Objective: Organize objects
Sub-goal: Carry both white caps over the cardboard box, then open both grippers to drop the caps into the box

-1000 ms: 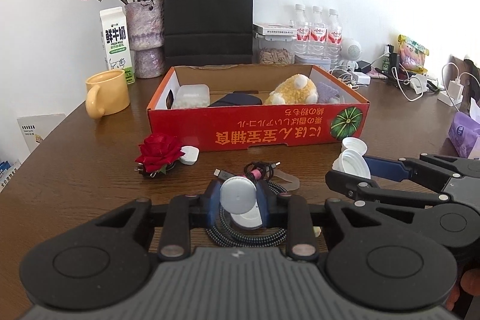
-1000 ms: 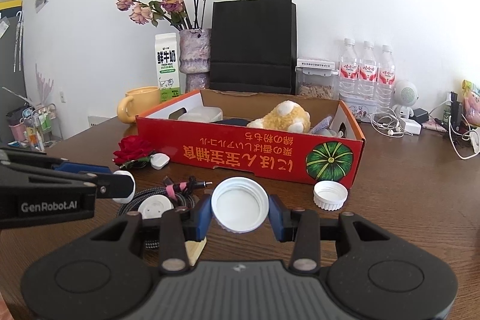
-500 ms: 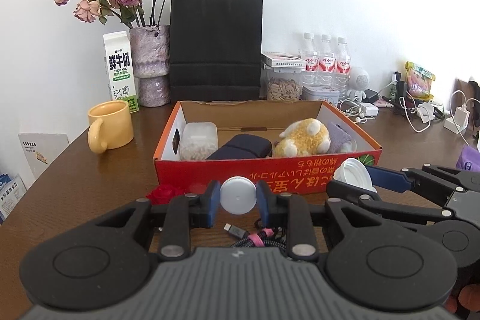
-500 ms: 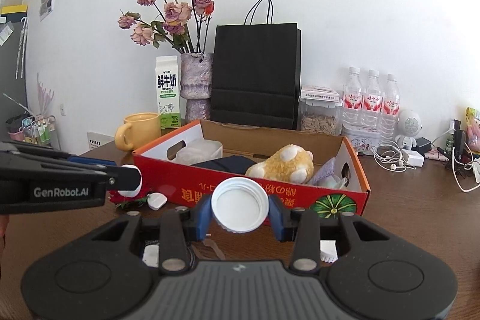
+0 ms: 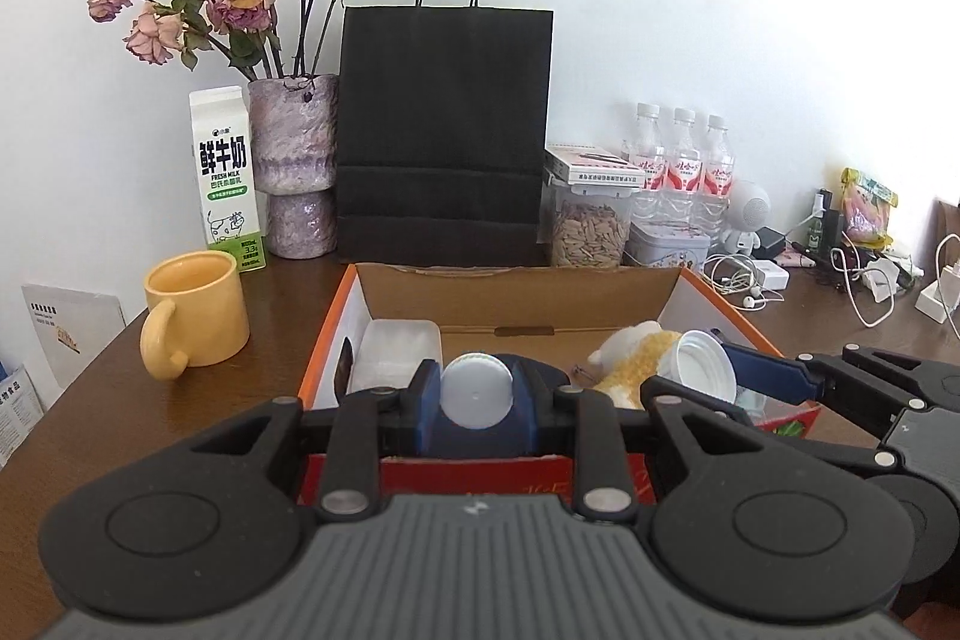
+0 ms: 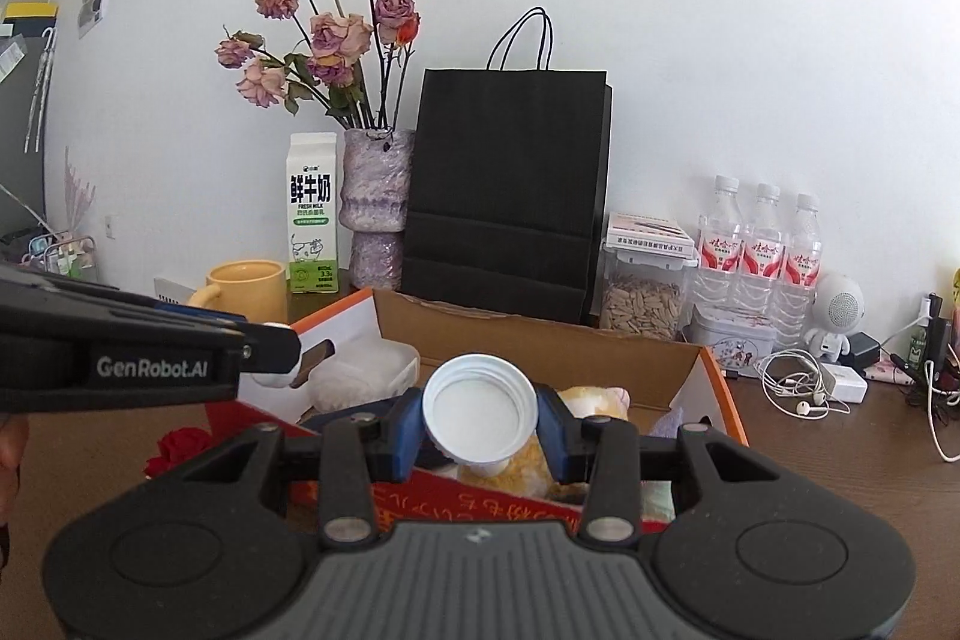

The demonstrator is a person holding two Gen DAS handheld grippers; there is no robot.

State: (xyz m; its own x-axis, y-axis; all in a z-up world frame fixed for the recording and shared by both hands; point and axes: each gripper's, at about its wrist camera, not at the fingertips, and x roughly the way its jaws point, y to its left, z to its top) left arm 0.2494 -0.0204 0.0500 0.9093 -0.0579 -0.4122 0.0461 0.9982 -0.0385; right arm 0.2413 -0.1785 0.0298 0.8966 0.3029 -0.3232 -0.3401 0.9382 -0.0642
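Left gripper [image 5: 477, 397]: jaws clenched on a small round white plastic cap [image 5: 477, 393], its closed top facing the camera — held above the near wall of the box.
Right gripper [image 6: 480, 418]: jaws clenched on a wider round white plastic lid [image 6: 479, 409], hollow threaded side facing the camera, held above the box's right half.
Box: an open red-and-orange cardboard box [image 5: 690, 280] on the brown wooden table [image 5: 90, 400].
Box contents: a clear plastic lidded container [image 5: 399, 349] at the left, a dark blue pouch [image 5: 543, 376] in the middle, a yellow-and-white plush toy [image 5: 636, 352] at the right.
Beside the box: a yellow ceramic mug [image 5: 192, 313] to its left; a red fabric rose [image 6: 180, 448] near its front left corner.
Behind the box: a black paper carrier bag [image 5: 444, 130] — flanked by a purple vase of dried roses [image 5: 294, 160] and a white-and-green milk carton [image 5: 227, 178].
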